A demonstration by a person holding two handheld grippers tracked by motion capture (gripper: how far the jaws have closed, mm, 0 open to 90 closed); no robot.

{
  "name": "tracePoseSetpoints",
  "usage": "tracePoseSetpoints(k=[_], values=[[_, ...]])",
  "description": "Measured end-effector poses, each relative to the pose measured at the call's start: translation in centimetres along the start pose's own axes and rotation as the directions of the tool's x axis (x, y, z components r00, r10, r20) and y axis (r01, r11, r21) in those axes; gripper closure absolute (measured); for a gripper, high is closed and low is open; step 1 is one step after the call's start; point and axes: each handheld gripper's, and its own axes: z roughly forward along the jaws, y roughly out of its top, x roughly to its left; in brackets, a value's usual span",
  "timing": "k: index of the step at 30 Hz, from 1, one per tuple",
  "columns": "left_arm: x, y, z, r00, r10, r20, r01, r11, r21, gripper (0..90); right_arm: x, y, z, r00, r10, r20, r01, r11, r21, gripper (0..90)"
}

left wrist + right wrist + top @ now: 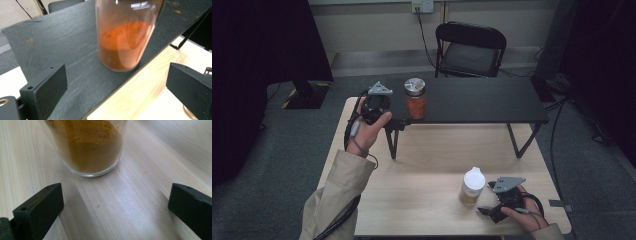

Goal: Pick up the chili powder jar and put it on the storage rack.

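I am holding my left hand-held gripper [384, 107] spread toward the upright orange-powder jar [415, 98] just ahead, and my right hand-held gripper [492, 210], also spread, toward the white-lidded jar [472, 187].

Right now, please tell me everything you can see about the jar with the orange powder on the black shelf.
The jar with orange powder is clear glass with a silver metal lid, closed. Reddish-orange powder fills roughly its lower half. It stands upright near the front left edge of the black shelf, which sits raised on the wooden table. Only the shelf touches it. The left gripper is beside it, jaws wide open and pointed at the jar without contact.
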Motion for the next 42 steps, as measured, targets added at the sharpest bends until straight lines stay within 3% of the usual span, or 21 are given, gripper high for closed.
tracePoseSetpoints(k=[20,42], values=[[1.1,-4.7,-2.1,0.9999,-0.012,-0.007,0.012,0.9998,0.014,3.1,0.0,0.0,0.0,1.0000,0.001,0.000,-0.001,1.0000,0.001,0.0],[1.2,-10.4,-1.0,0.9982,-0.057,-0.015,0.058,0.9979,0.029,3.5,0.0,0.0,0.0,1.0000,-0.001,0.000,0.001,1.0000,0.001,0.0]])
